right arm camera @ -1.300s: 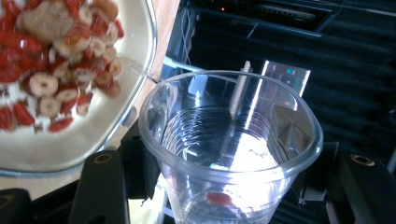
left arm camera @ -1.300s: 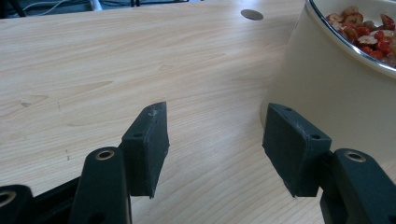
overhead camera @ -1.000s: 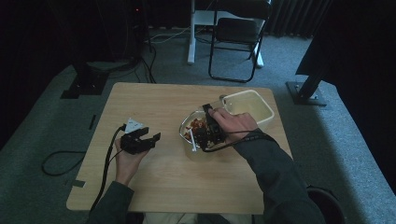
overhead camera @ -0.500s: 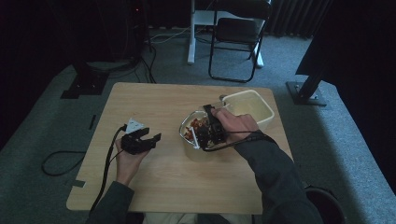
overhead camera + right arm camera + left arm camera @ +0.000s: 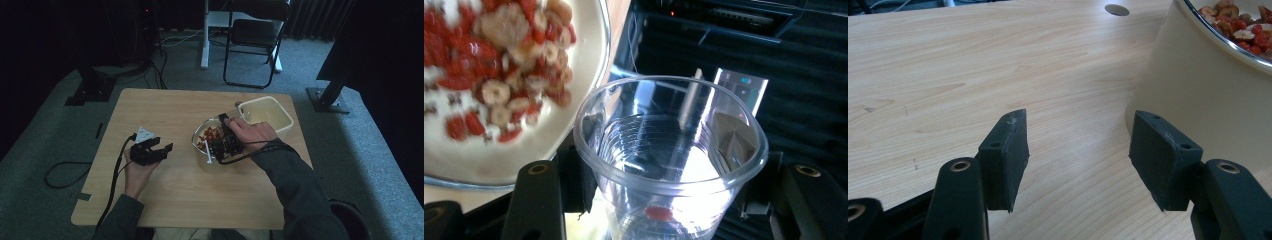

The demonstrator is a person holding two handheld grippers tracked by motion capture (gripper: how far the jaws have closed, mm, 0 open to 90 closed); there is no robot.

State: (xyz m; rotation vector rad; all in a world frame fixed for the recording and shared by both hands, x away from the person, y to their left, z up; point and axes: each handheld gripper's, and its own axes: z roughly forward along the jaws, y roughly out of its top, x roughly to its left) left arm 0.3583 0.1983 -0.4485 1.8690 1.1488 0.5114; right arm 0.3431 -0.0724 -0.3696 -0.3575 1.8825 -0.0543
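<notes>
Pale wood table (image 5: 165,115) on grey carpet (image 5: 45,130) – left jaws open, right jaws gripping clear cup (image 5: 669,160)

The bowl (image 5: 499,75) of dried fruit is blurred and cut off at the frame edge.

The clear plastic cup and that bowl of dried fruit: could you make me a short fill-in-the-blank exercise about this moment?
1. The right hand-held gripper is shut on a clear plastic ____.
2. The left hand-held gripper has its jaws ____, with nothing between them.
3. The bowl holds dried fruit that is mostly ____ in colour.
4. The bowl stands on a ____ table.

Missing words: cup; open; red; wooden
</notes>
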